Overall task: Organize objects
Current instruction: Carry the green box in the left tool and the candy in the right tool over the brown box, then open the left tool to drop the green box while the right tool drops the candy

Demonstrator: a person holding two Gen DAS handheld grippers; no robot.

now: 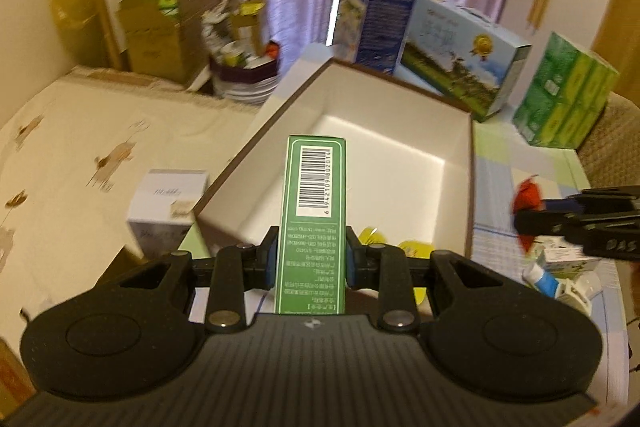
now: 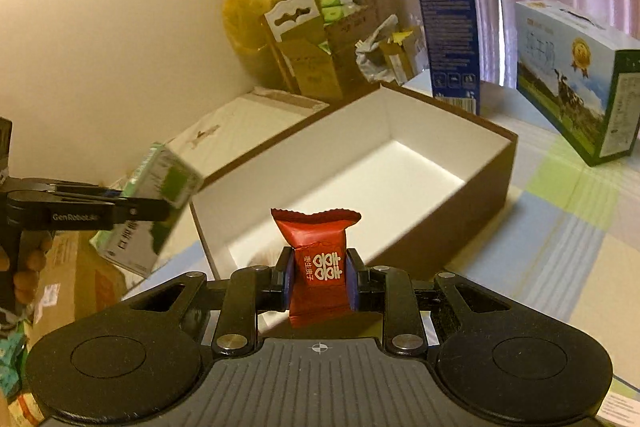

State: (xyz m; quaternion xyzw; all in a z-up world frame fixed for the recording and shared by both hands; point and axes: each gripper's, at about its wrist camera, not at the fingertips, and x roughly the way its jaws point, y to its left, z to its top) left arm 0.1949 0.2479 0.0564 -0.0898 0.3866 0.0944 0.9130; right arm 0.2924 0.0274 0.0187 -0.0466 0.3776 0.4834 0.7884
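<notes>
A long green carton (image 1: 313, 211) with a barcode is clamped in my left gripper (image 1: 310, 261), its far end reaching over the near rim of an open brown box (image 1: 470, 187) with a white, bare inside. My right gripper (image 2: 316, 279) is shut on a red candy packet (image 2: 316, 259) with white characters, just in front of the same brown box (image 2: 460, 215). In the right wrist view the left gripper (image 2: 132, 209) comes in from the left with the green carton (image 2: 160, 195). In the left wrist view the right gripper (image 1: 532, 221) shows at the right with the red packet (image 1: 526, 197).
A blue-and-green milk carton box (image 1: 460, 63), a tall blue box (image 1: 380, 15) and a green tissue pack (image 1: 564, 95) stand behind the brown box. A white box (image 1: 168, 211) sits left of it. Small tubes and packets (image 1: 560, 275) and yellow pieces (image 1: 412, 251) lie on the checked cloth.
</notes>
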